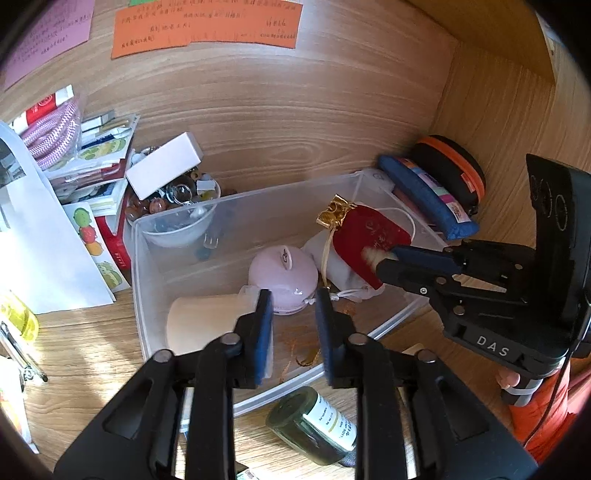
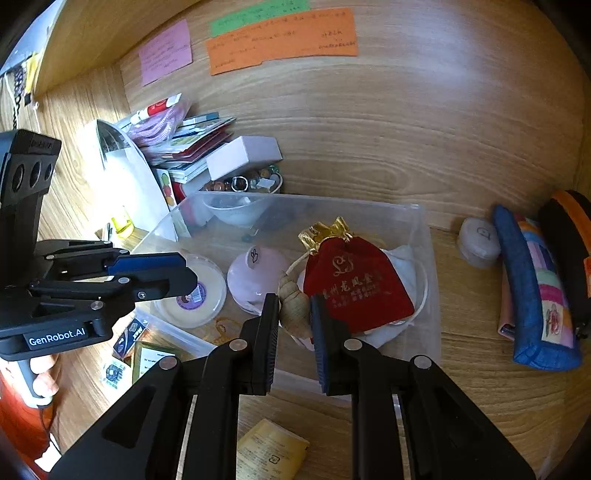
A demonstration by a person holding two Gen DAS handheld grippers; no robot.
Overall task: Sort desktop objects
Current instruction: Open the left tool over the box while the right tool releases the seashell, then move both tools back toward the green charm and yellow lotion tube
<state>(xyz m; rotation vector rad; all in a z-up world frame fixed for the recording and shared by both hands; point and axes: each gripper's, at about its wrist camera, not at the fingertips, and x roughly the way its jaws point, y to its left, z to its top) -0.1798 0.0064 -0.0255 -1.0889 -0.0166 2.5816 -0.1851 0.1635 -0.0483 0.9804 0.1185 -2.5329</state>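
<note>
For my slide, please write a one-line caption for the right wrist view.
Right claw grips a spiral seashell over the clear plastic bin, beside a red pouch.

Strong light enters from the left, blowing out the white paper bag (image 2: 122, 177) and streaking the tabletop (image 1: 85, 354) with glare. Fisheye bending curves the wood grain; corners vignette black. Focus acceptable centrally, softer toward edges.

We are seeing orange notes (image 2: 282, 40), a pink note (image 2: 165, 51) and a green note (image 2: 258, 14) sticking to the wooden back panel (image 2: 406, 122). A wooden desk surface (image 2: 480, 387) is running beneath it all.
</note>
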